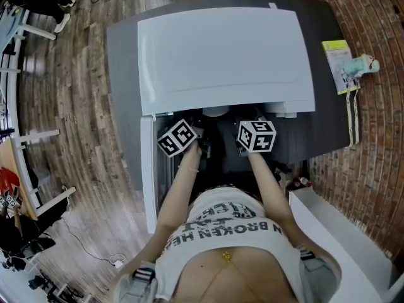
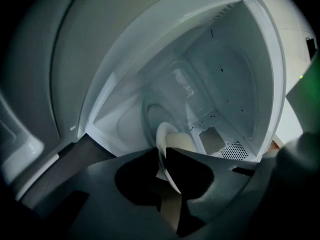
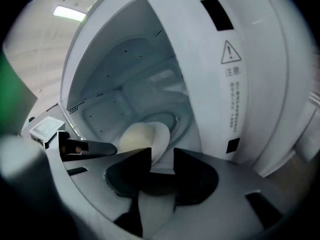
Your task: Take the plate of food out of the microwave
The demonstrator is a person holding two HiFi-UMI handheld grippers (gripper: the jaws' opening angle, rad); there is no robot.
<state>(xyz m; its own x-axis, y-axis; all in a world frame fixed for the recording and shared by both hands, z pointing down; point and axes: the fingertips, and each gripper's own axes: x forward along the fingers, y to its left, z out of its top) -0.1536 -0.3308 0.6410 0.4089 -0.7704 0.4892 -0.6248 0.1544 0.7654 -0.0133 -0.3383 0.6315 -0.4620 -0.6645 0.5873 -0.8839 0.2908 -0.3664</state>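
Right now the left gripper (image 2: 161,159) is closed on the rim of the white plate (image 2: 163,136), which is inside the cavity of the open microwave (image 1: 221,55) and carries a pale, round piece of food (image 2: 183,141). The right gripper (image 3: 162,156) has its jaws apart; the opposite edge of the plate stands between them, not pressed. The door (image 1: 147,169) stands open at the left side.

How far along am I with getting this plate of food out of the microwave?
Done: the door is open and both tools are inside. In hand: the left tool clamps the plate rim; the right tool is open at it. Left: drawing it out of the microwave.
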